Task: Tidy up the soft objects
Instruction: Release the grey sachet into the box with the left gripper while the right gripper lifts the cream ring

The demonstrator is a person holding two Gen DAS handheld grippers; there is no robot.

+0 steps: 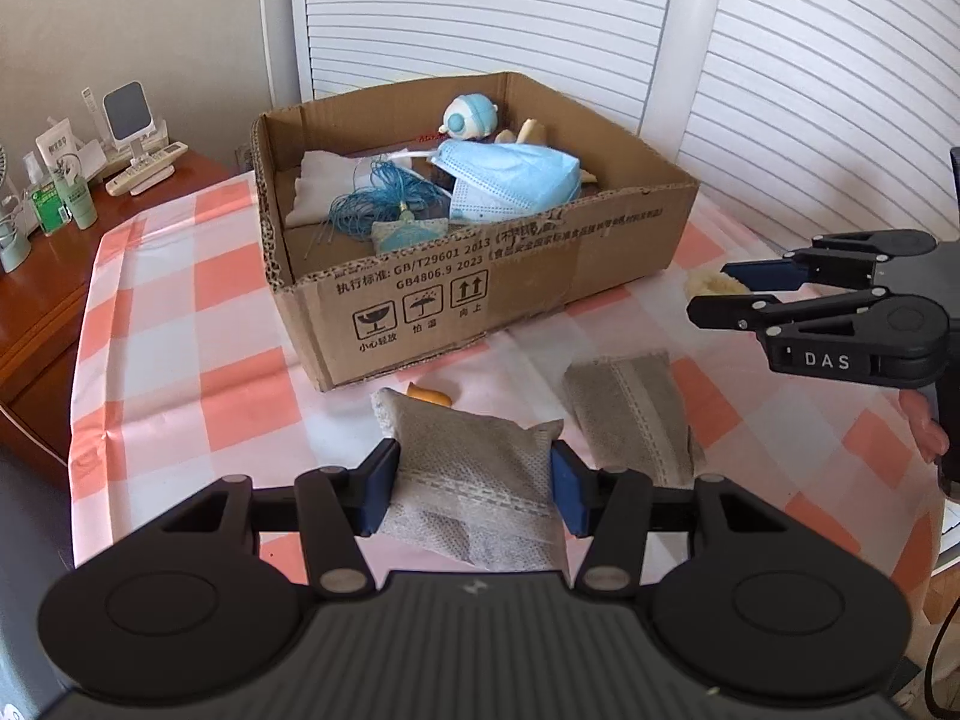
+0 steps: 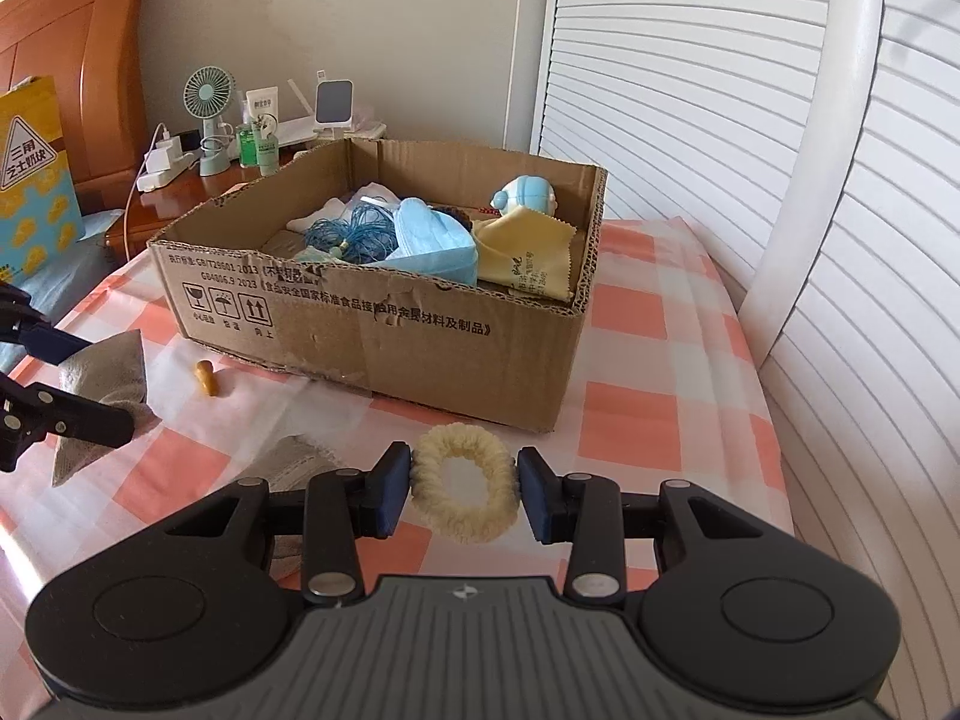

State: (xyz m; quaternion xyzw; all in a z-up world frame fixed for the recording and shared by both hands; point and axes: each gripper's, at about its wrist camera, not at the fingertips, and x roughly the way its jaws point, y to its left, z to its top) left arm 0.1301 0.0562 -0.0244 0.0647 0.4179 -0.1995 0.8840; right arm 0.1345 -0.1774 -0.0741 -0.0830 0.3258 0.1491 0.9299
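Observation:
My left gripper (image 1: pixel 474 492) is shut on a grey fabric pouch (image 1: pixel 474 480), which rests on the checked cloth in front of the cardboard box (image 1: pixel 480 300). A second grey pouch (image 1: pixel 630 414) lies just to its right. My right gripper (image 2: pixel 462 492) has its pads against both sides of a cream fluffy hair tie (image 2: pixel 465 492) lying on the cloth before the box (image 2: pixel 420 348). The box holds blue face masks (image 1: pixel 510 177), blue cord (image 1: pixel 372 204), a round blue toy (image 1: pixel 471 117) and a yellow cloth (image 2: pixel 528 252). The right gripper also shows in the left wrist view (image 1: pixel 714 288).
A small orange piece (image 2: pixel 207 378) lies on the cloth near the box's front. A wooden nightstand (image 1: pixel 36 300) at the left carries bottles, a fan (image 2: pixel 210 114) and remotes. White slatted doors (image 1: pixel 780 90) stand behind. The table edge runs along the right.

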